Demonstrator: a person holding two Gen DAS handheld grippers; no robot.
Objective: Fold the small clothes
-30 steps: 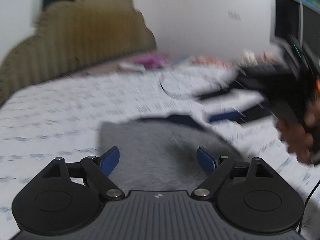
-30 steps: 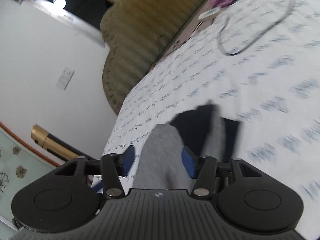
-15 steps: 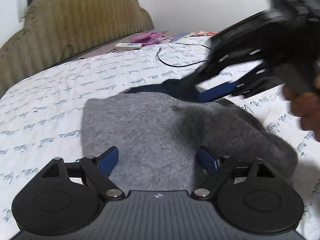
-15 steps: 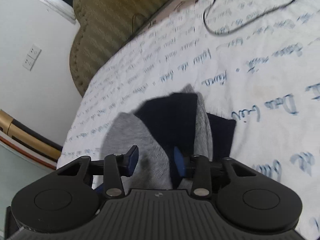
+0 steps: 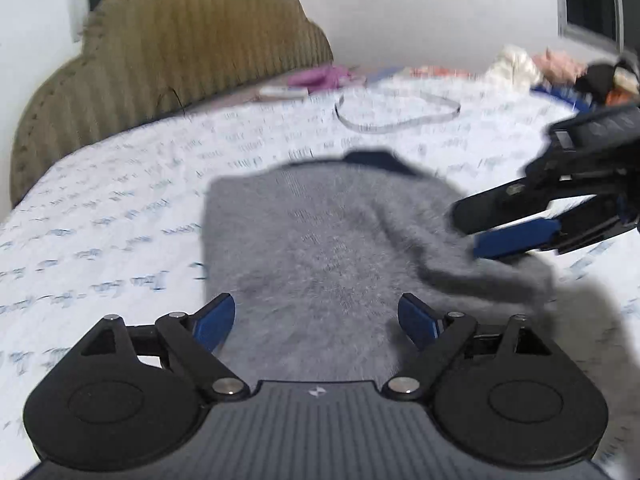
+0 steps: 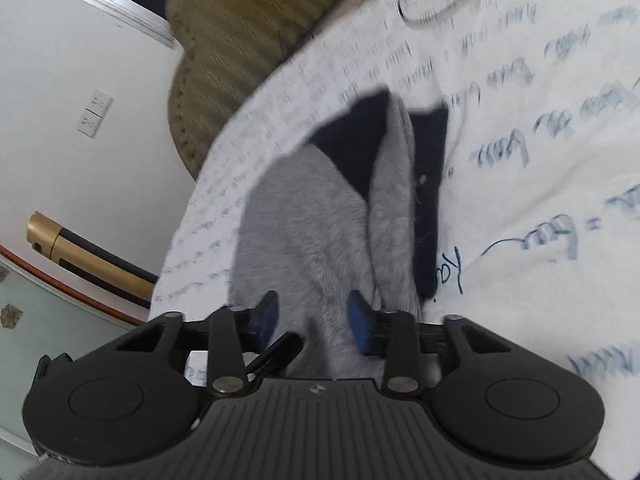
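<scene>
- The left claw (image 5: pixel 316 322) sat nearest in its own view, its blue pads spread wide apart and gripping nothing, poised over the near end of the fuzzy grey knitted garment with navy trim (image 5: pixel 320 248).
- That garment lay flat on the white bed sheet printed with blue script (image 5: pixel 100 240), its navy edge at the far end.
- In the right wrist view, the right claw (image 6: pixel 313 322) stood partly parted over the garment (image 6: pixel 304 232), grey fabric showing between its blue pads; whether the pads touched the cloth could not be told.
- Seen from the left, the right claw (image 5: pixel 516 236) hung at the garment's right edge, where a grey fold was raised.
- Beyond the garment, a thin dark looped cable (image 5: pixel 396 114) lay on the sheet.
- Farther off, a white remote-like object (image 5: pixel 284 92) and a crumpled purple cloth (image 5: pixel 320 76) rested near the bed's far edge.
- At the back stood the olive ribbed scalloped headboard (image 5: pixel 180 52) against a white wall (image 5: pixel 420 8).
</scene>
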